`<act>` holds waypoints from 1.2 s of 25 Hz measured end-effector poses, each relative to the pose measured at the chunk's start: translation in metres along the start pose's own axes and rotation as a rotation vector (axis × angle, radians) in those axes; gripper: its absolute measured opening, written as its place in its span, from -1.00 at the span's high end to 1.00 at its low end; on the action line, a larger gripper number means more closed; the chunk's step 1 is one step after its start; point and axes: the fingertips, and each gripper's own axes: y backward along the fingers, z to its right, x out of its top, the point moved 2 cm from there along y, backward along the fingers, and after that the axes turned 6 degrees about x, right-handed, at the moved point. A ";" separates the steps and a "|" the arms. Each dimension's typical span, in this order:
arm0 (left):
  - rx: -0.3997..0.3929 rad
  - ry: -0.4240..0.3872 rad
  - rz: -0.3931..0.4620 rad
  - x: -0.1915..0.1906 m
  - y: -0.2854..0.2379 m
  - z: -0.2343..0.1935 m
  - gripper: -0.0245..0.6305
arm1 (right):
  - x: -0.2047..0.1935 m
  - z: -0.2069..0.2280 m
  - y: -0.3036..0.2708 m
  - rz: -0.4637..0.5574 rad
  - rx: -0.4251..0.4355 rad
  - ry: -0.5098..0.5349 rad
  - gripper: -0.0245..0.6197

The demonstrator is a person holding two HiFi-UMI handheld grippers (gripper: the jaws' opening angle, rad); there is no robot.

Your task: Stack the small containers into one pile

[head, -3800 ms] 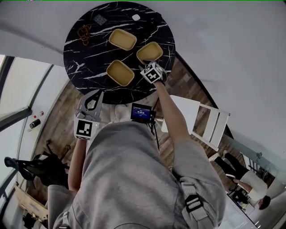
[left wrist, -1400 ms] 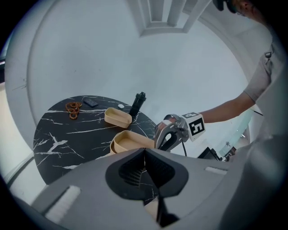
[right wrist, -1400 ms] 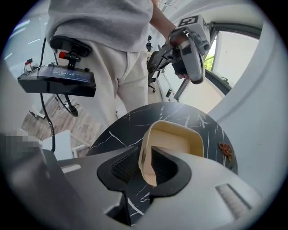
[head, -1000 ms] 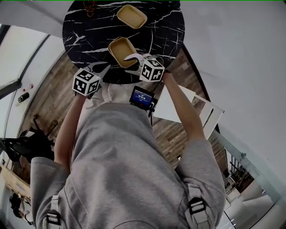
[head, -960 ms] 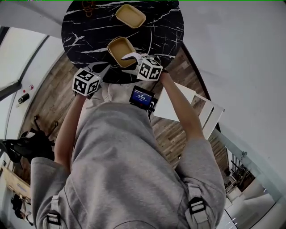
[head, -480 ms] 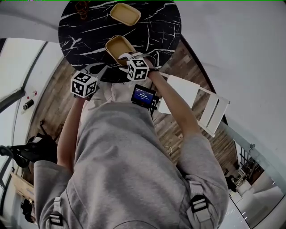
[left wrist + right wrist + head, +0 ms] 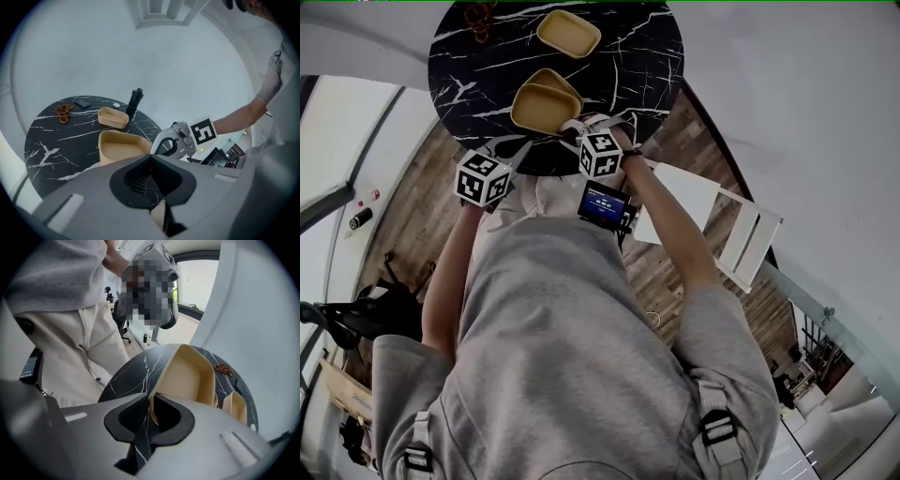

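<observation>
Three tan containers are on the round black marble table [image 7: 628, 56]. One container [image 7: 568, 33] lies alone at the far side. The near container [image 7: 539, 108] [image 7: 187, 376] sits tilted on another one [image 7: 555, 82] under it. My right gripper [image 7: 577, 125] [image 7: 151, 411] is shut on the near container's rim; its jaws have just been closing with that rim between them. My left gripper [image 7: 517, 148] [image 7: 150, 157] hangs at the table's near edge, left of the pile, shut with nothing in it.
A brown ring-shaped thing [image 7: 478, 14] [image 7: 62, 111] and a black bottle [image 7: 135, 101] stand at the table's far side. A white folding chair [image 7: 741, 248] stands on the wooden floor to the right. A small screen [image 7: 602, 203] hangs at the person's waist.
My right gripper came down over the near container's rim and its wide jaws closed on it; that container now sits tilted, showing another beneath. My left gripper stayed put.
</observation>
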 end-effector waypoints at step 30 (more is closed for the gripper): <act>0.015 0.064 -0.007 -0.009 0.012 -0.032 0.93 | 0.004 0.059 0.020 0.004 -0.245 -0.694 0.83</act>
